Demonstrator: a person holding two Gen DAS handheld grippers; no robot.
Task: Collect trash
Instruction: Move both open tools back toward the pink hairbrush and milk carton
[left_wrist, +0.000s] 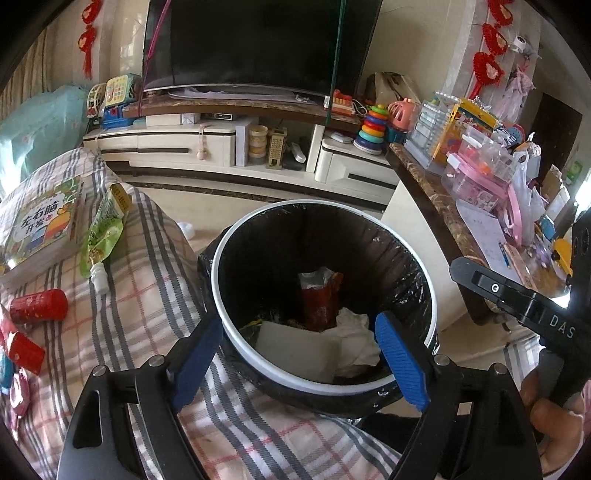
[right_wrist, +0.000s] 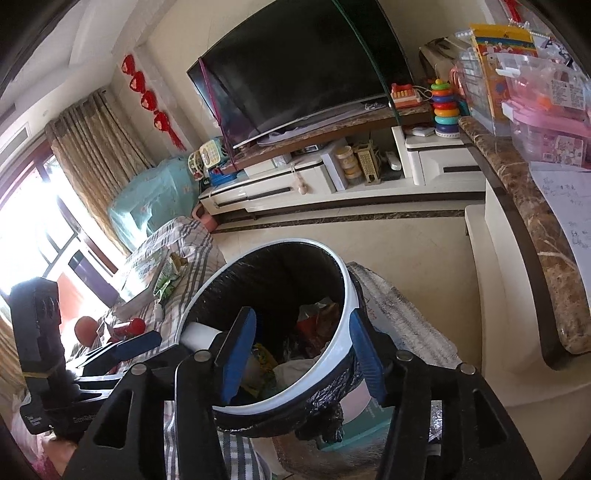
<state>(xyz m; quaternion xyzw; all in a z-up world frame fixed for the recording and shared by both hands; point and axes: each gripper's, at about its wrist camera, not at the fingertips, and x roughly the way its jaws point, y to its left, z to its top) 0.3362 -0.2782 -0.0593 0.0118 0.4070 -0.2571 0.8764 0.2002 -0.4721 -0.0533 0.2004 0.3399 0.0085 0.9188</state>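
Both the left claw (left_wrist: 301, 356) and right claw (right_wrist: 301, 354) hung spread apart and empty over the white-rimmed, black-lined round bin (left_wrist: 236, 325); the green snack pouch (left_wrist: 101, 230) and red cylindrical can (left_wrist: 38, 306) lay on the plaid bed cover (left_wrist: 147, 295); a careless reach might have tipped the bin

Plaid bedcover (left_wrist: 147, 295) under book (left_wrist: 40, 225), green pouch (left_wrist: 103, 229), red can (left_wrist: 38, 306).

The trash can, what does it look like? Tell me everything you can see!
The trash can is round, standing upright beside the plaid-covered bed, with a white rim and a shiny black bag lining it, folded over the edge. Inside lie a red wrapper, crumpled white tissue and a flat white piece. Both grippers hang open above it, holding nothing.
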